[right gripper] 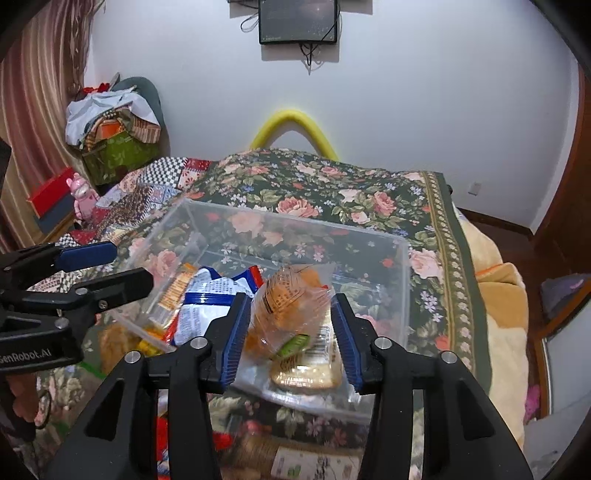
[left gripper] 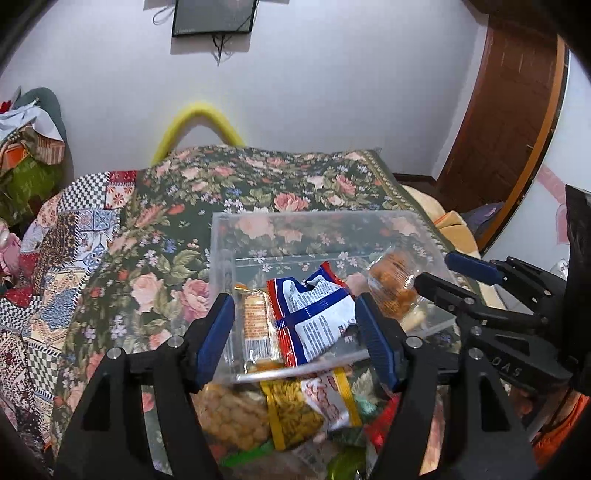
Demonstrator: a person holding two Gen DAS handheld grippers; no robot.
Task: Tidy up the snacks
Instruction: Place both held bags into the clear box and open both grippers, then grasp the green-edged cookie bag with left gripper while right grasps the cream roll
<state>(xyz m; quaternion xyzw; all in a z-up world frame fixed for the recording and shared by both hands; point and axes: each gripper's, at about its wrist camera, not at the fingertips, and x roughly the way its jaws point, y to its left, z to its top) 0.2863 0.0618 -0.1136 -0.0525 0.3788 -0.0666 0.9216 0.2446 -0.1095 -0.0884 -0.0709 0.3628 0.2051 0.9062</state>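
1. The room is a bedroom: a white wall with a dark screen at the top of the frame, and a bed under a floral cover that fills the middle of both views.
2. A clear box stands on the cover, in the centre of each frame. Inside it are a blue-white packet, an orange bar to its left and a clear bag of orange snacks to its right.
3. More snacks lie loose on the cover in front of the box, at the bottom of the left wrist view.
4. The left gripper is open. The blue-white packet appears between its pads, but they do not press on it.
5. The right gripper is open too. The clear bag appears between its pads, and I see a gap on each side.
6. Risk, as I judge it: the blue-white packet leans on the near wall of the box, so it may slide out if a finger pushes it.
7. The two grippers are near each other over the box, so they may collide if both go down together. The box is light, and a push on its rim may shift it.
8. The orange bar has its long axis from the near wall toward the far wall. The blue-white packet lies diagonally, its long axis from lower left to upper right in the left wrist view.
9. The clear bag stands almost upright, its sealed end toward the top of the frame.
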